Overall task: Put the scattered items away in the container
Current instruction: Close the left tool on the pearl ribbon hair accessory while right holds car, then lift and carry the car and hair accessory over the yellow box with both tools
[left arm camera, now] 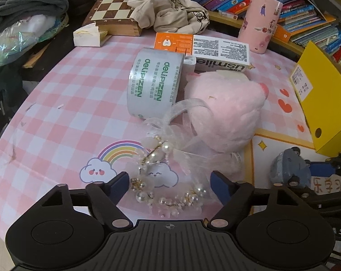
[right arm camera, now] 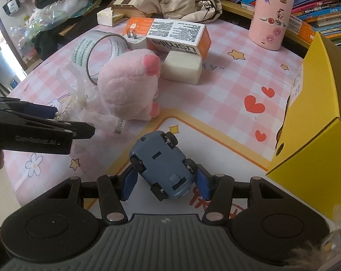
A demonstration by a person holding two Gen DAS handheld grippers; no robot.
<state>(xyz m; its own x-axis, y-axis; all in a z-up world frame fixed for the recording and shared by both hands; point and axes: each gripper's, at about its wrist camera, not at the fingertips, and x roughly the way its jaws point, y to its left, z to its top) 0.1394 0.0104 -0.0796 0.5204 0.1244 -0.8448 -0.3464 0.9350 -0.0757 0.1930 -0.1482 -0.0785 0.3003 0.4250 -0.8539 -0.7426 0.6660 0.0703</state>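
My left gripper [left arm camera: 170, 184] is open, its fingers on either side of a pearl and ribbon hair band [left arm camera: 168, 189] lying on the pink checked table mat [left arm camera: 68, 117]. My right gripper [right arm camera: 165, 184] is shut on a blue toy car [right arm camera: 162, 166], held upside down with its wheels up; the car also shows in the left wrist view [left arm camera: 290, 169]. The yellow box [right arm camera: 317, 122] stands open at the right, also in the left wrist view [left arm camera: 323, 99]. A pink plush toy [left arm camera: 226, 110], a tape roll [left arm camera: 154, 81] and a usmile carton [left arm camera: 220, 56] lie behind the hair band.
A cream block [right arm camera: 182, 67] and a white plug [right arm camera: 135, 40] lie by the carton. A pink cylinder [right arm camera: 272, 13] stands at the back right before a bookshelf [left arm camera: 305, 4]. A chessboard [left arm camera: 114, 9], beige cloth [left arm camera: 170, 4] and piled clothes [left arm camera: 23, 6] crowd the back left.
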